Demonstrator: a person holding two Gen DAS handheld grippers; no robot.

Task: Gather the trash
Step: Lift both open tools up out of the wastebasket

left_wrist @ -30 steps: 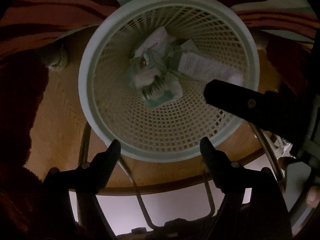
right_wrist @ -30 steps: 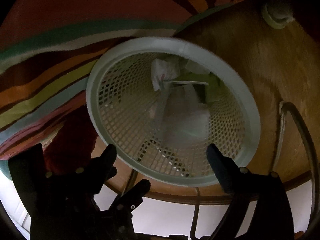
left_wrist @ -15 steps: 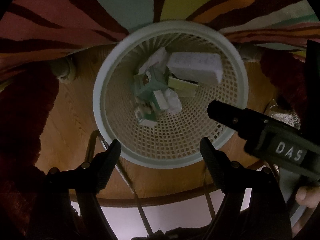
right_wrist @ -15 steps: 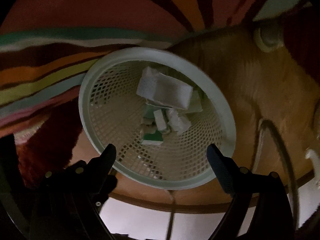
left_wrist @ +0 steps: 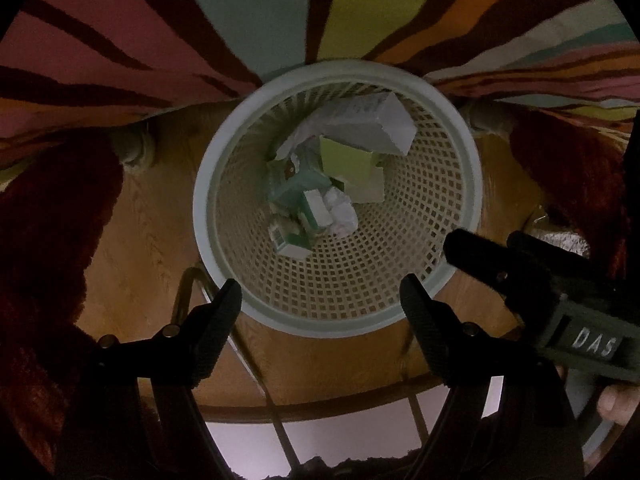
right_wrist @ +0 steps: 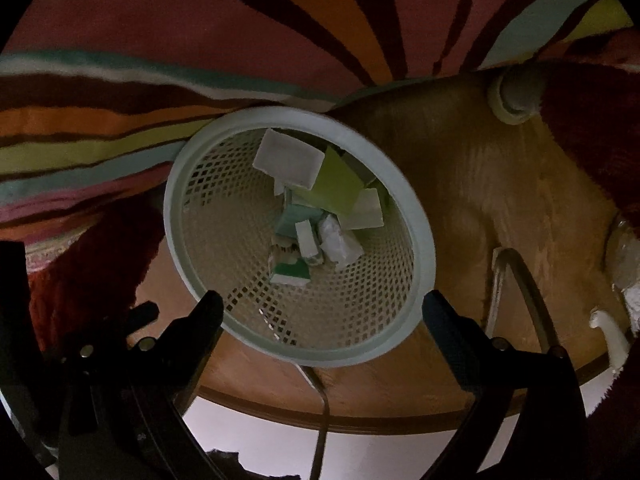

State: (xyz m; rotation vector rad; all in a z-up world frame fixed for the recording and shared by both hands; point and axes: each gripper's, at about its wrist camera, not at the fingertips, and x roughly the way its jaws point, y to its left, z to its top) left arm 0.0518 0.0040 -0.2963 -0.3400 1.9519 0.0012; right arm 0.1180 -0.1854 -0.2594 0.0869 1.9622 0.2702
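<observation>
Left gripper (left_wrist: 320, 304) and right gripper (right_wrist: 322, 316): both jaws spread wide, nothing held, above the near rim of the pale round plastic lattice wastebasket (left_wrist: 224, 256). Basket sits on round wooden table (left_wrist: 132, 240). Inside: white rectangular box (left_wrist: 372, 124), lime-green card (left_wrist: 346, 160), crumpled white paper (left_wrist: 340, 212). Striped multicolour rug (left_wrist: 260, 12) beyond.

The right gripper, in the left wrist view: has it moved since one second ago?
Yes. Against the basket, the right gripper has drawn back from over its inside to beyond the rim.
</observation>
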